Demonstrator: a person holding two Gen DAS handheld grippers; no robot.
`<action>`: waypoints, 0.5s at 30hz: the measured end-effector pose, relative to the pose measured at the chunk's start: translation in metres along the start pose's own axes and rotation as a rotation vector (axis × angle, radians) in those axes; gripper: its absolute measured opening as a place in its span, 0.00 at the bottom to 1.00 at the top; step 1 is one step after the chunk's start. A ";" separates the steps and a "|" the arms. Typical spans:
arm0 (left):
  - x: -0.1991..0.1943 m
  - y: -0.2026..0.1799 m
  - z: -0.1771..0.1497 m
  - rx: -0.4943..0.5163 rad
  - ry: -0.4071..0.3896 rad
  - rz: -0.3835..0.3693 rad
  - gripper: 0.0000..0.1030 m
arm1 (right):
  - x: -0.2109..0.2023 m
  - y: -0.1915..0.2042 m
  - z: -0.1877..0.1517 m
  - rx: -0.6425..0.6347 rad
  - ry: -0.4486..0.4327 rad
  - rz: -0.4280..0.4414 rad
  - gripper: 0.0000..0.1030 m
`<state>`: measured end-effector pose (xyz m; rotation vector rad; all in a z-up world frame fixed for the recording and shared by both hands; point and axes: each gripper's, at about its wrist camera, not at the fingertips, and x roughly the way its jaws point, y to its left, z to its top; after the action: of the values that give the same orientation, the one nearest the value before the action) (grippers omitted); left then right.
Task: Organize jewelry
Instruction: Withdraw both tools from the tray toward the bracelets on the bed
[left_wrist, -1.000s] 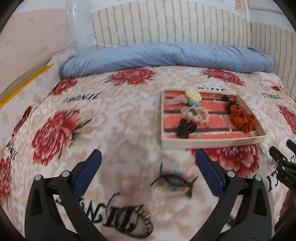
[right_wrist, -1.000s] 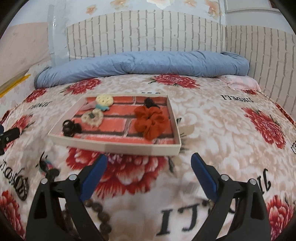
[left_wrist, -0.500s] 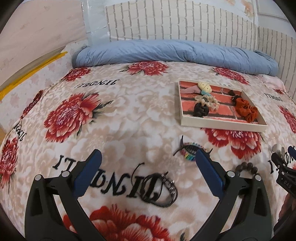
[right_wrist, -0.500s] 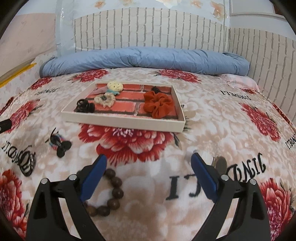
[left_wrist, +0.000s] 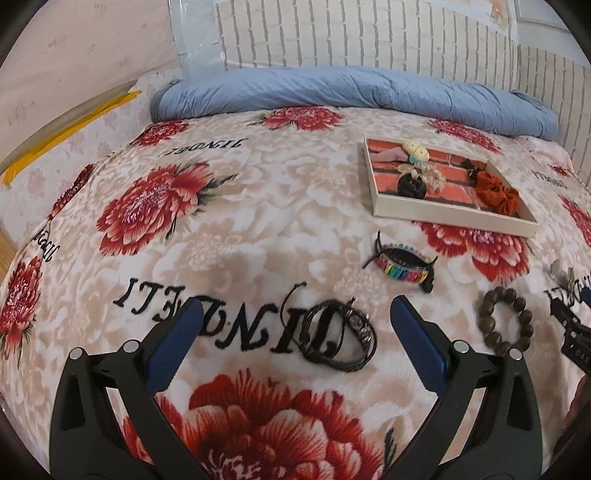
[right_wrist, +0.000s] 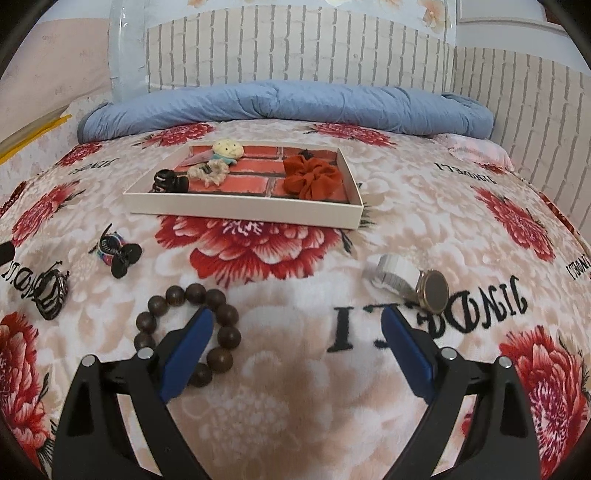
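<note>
Bed (left_wrist: 258, 229) with flowered blanket carries everything; rolled blue duvet (right_wrist: 280, 103) along the far edge by the brick-pattern wall. Shallow white tray (right_wrist: 240, 212) with brick-print floor sits mid-bed, already holding a rust scrunchie (right_wrist: 312, 177), black claw clip (right_wrist: 168, 181), cream hair tie (right_wrist: 208, 171) and a round cream clip (right_wrist: 229, 147).

Still loose on the blanket, on the near side of the tray: wooden bead bracelet (right_wrist: 188, 332), black leather bracelet (left_wrist: 341, 334), rainbow hair clip (left_wrist: 402, 267), watch (right_wrist: 410, 280) with white band.

Left hand-held gripper (left_wrist: 293, 338): jaws spread wide, nothing between the pads. Leather bracelet lies on the blanket between the two fingers, nearer the right one, not touched. Rainbow clip beyond it, toward the tray.

Right hand-held gripper (right_wrist: 295, 345): jaws spread wide, empty. Bead bracelet lies partly under its left finger in the wrist view; contact unclear. Watch just beyond its right finger, apart.

Handling, judged: leather bracelet light, floppy, thin strands; the plush blanket gives, so pinch across the bundled cords or the beaded section rather than a single strand. Bead bracelet probably elastic-strung with hard, smooth, round beads that can roll out of the pads; take it across the string between beads or squeeze two sides of the loop. Watch heavier at the case, band limp; grip the band beside the case. Rainbow clip rigid, light; hold it across the body.
</note>
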<state>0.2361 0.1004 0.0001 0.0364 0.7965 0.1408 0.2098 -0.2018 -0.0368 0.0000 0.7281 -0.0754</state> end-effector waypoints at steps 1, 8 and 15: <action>0.002 0.001 -0.003 0.003 0.003 0.004 0.95 | 0.000 0.000 -0.001 0.002 0.002 -0.001 0.88; 0.018 0.011 -0.015 -0.011 0.033 0.001 0.95 | 0.003 0.005 -0.003 -0.010 0.010 -0.010 0.88; 0.038 0.019 -0.024 -0.020 0.063 0.010 0.95 | 0.016 0.018 -0.005 -0.043 0.045 -0.009 0.88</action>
<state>0.2431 0.1246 -0.0419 0.0169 0.8583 0.1596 0.2195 -0.1852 -0.0519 -0.0431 0.7741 -0.0688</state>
